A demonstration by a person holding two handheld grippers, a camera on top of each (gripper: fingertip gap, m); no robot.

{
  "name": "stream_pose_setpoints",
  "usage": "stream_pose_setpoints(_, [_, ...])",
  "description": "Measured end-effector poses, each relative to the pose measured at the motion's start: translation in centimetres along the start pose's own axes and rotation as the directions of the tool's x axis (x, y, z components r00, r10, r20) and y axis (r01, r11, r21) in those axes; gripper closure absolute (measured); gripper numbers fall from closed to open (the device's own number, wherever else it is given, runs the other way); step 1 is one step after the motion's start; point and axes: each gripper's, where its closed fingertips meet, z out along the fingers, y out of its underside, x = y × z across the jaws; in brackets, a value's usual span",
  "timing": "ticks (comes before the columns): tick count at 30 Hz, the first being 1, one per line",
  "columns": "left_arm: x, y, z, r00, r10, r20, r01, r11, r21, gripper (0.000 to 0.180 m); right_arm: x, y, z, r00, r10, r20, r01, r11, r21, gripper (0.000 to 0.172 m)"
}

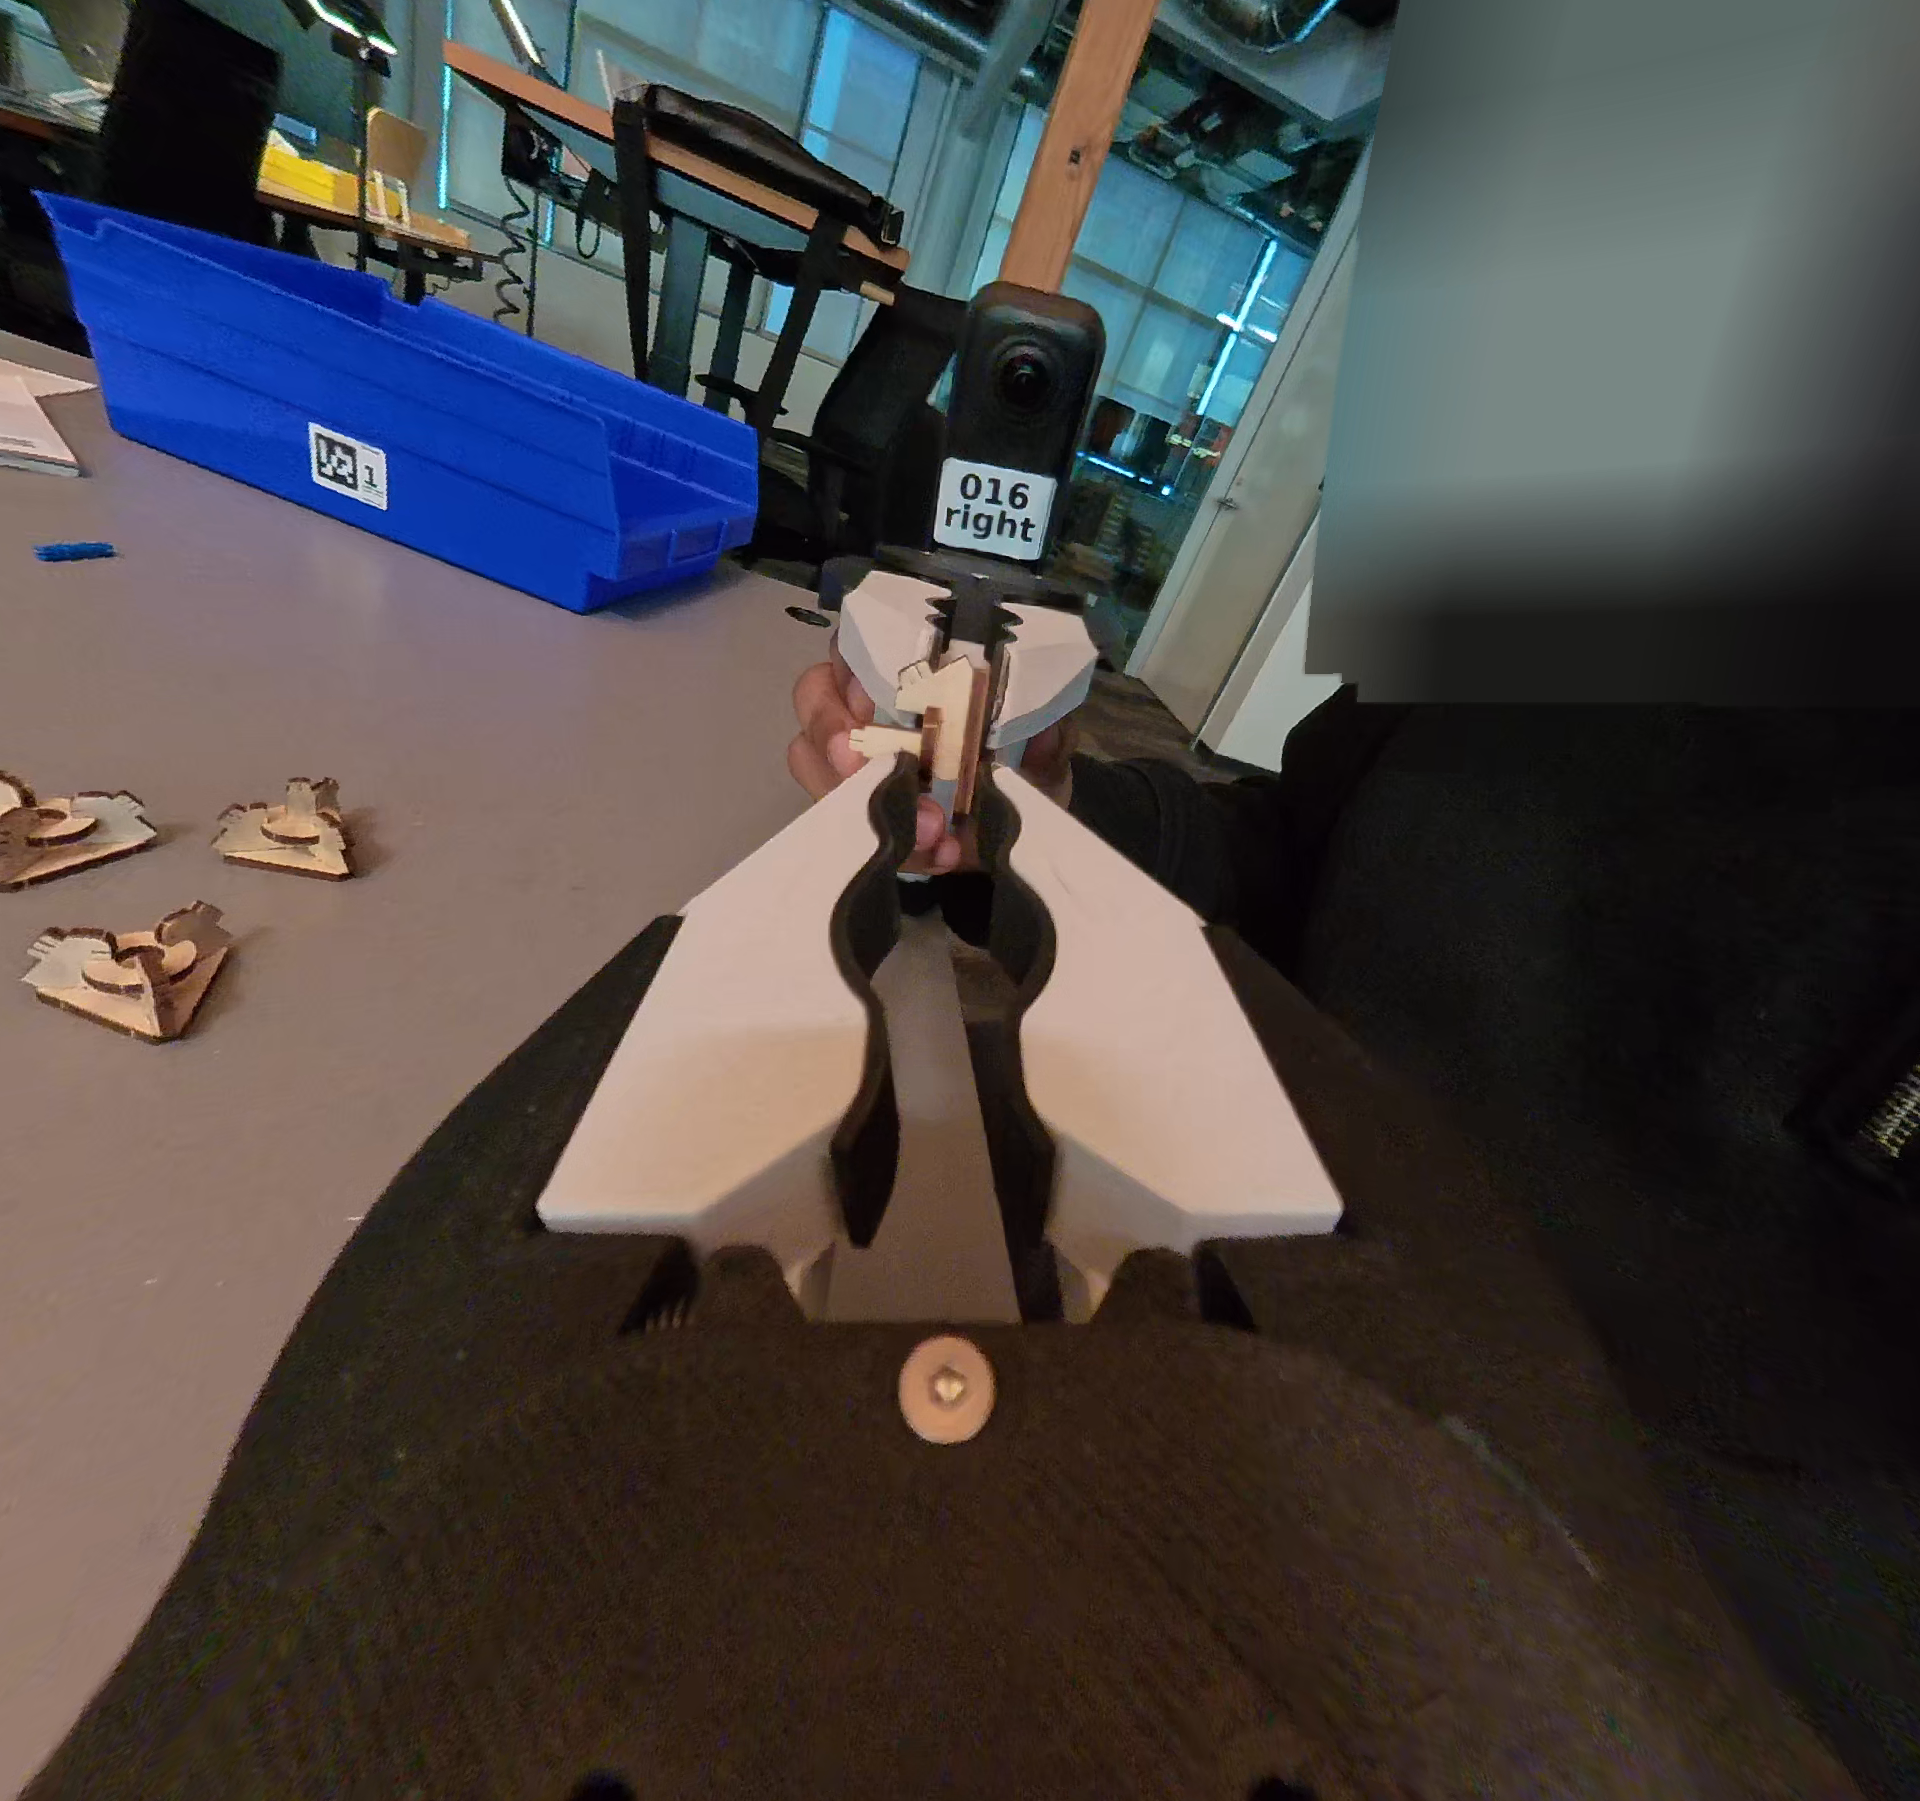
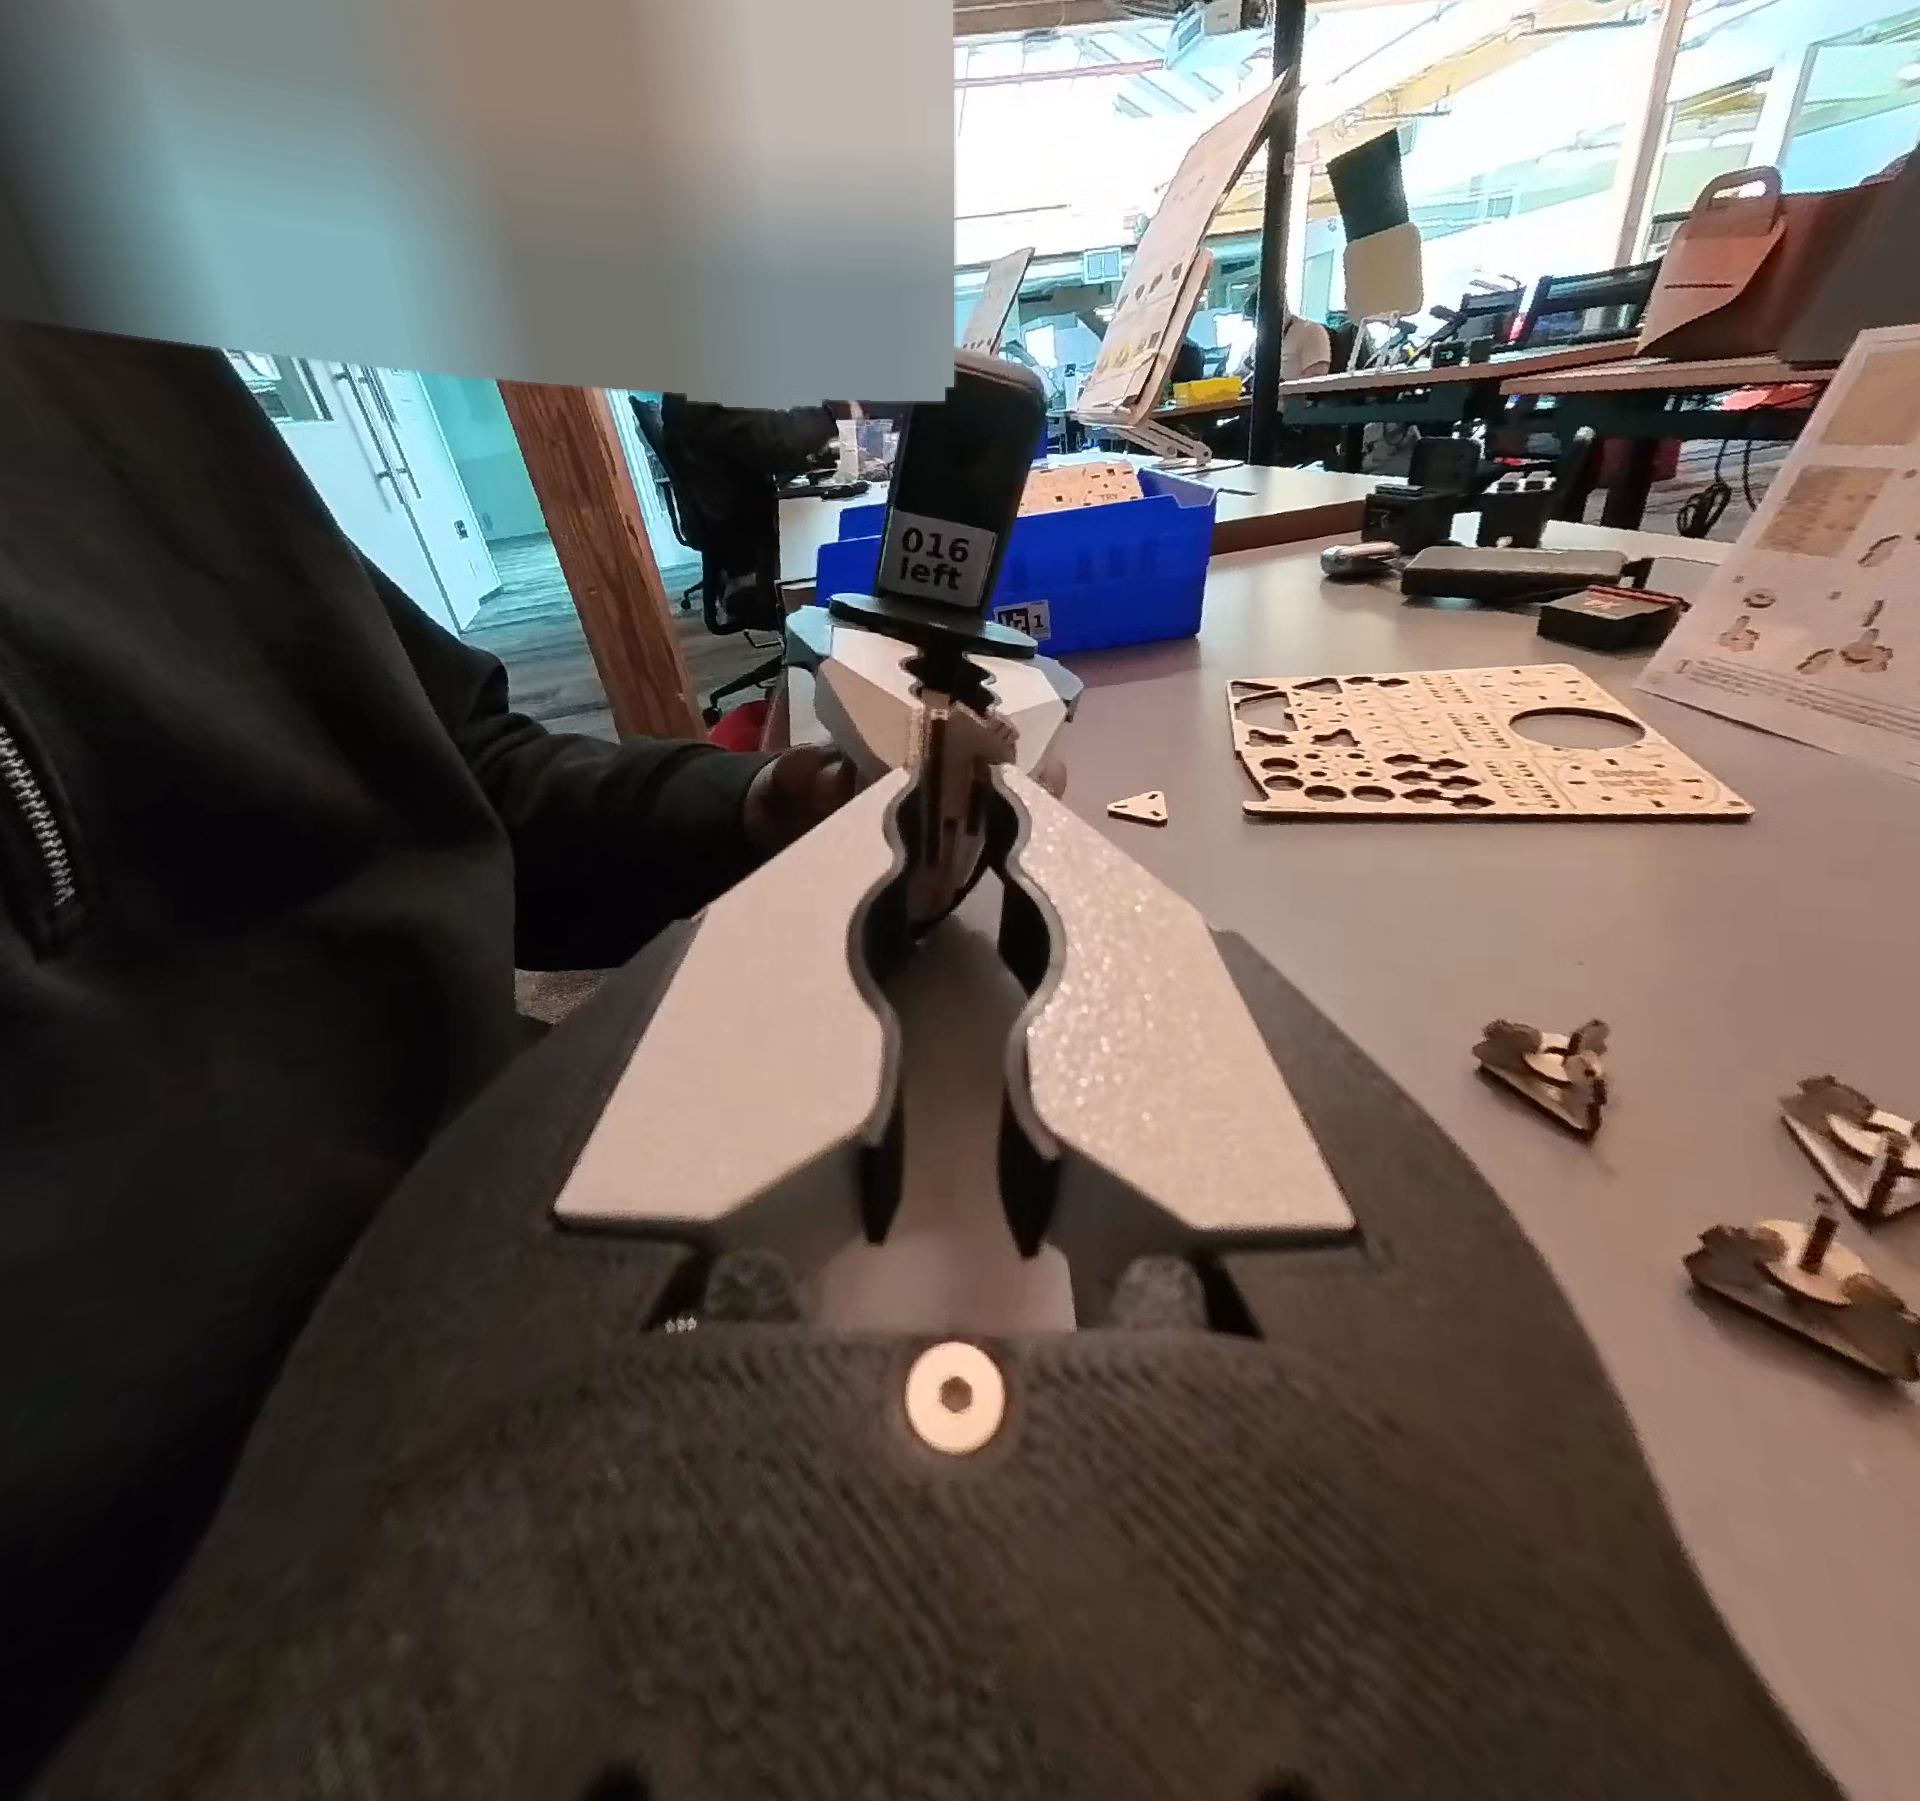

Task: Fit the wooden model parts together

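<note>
At the centre of both frames the left gripper (image 1: 940,795) and right gripper (image 2: 951,795) met tip to tip, each clamped on the same small wooden assembly (image 1: 951,728) above the worktop (image 1: 416,712); uneven pulling could probably pop its pieces apart.

Two opposed, close wrist views
</note>
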Motion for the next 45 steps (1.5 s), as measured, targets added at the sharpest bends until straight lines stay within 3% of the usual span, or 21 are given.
stream_pose_setpoints(4, [0.0, 0.2, 0.1, 0.999, 0.044, 0.028, -0.044, 0.999, -0.021, 0.173, 0.2, 0.3, -0.1, 1.0, -0.01, -0.017, 0.01, 1.0, -0.023, 0.155])
stream_pose_setpoints(6, [0.0, 0.3, 0.1, 0.998, 0.05, 0.028, -0.049, 0.998, -0.027, 0.173, -0.1, 0.6, -0.1, 1.0, -0.013, 0.006, 0.013, 0.999, -0.046, 0.163])
stream_pose_setpoints(11, [-0.3, -0.3, -0.5, 0.999, 0.035, 0.038, -0.035, 0.999, 0.011, 0.173, -0.1, 0.4, 0.2, 1.0, 0.01, 0.016, -0.009, 0.999, -0.033, 0.164])
stream_pose_setpoints(18, [-3.8, -3.0, -5.0, 0.965, 0.054, 0.256, -0.088, 0.989, 0.122, 0.173, 3.3, -0.5, 4.8, 0.997, 0.069, -0.033, -0.07, 0.997, -0.041, 0.162])
stream_pose_setpoints(22, [-3.9, -2.7, -5.0, 0.967, 0.017, 0.256, -0.053, 0.989, 0.135, 0.172, 4.1, -0.9, 5.8, 0.988, 0.154, 0.001, -0.154, 0.986, 0.059, 0.163])
stream_pose_setpoints(25, [-3.5, -2.3, -4.7, 0.967, 0.03, 0.252, -0.061, 0.991, 0.117, 0.172, 3.8, -0.4, 5.4, 0.974, 0.222, 0.037, -0.224, 0.973, 0.057, 0.163])
stream_pose_setpoints(29, [-2.9, -2.6, -4.0, 0.975, 0.021, 0.222, -0.055, 0.987, 0.148, 0.172, 3.2, -0.4, 4.8, 0.972, 0.23, 0.048, -0.233, 0.971, 0.058, 0.163])
stream_pose_setpoints(34, [-3.3, -3.2, -2.8, 0.983, -0.072, 0.17, 0.029, 0.97, 0.241, 0.172, 3.4, -1.5, 3.5, 0.959, 0.27, 0.086, -0.281, 0.947, 0.153, 0.163])
stream_pose_setpoints(45, [-3.4, -3.3, -2.9, 0.982, -0.083, 0.17, 0.037, 0.966, 0.254, 0.172, 3.9, -1.6, 3.4, 0.952, 0.293, 0.085, -0.304, 0.938, 0.167, 0.163])
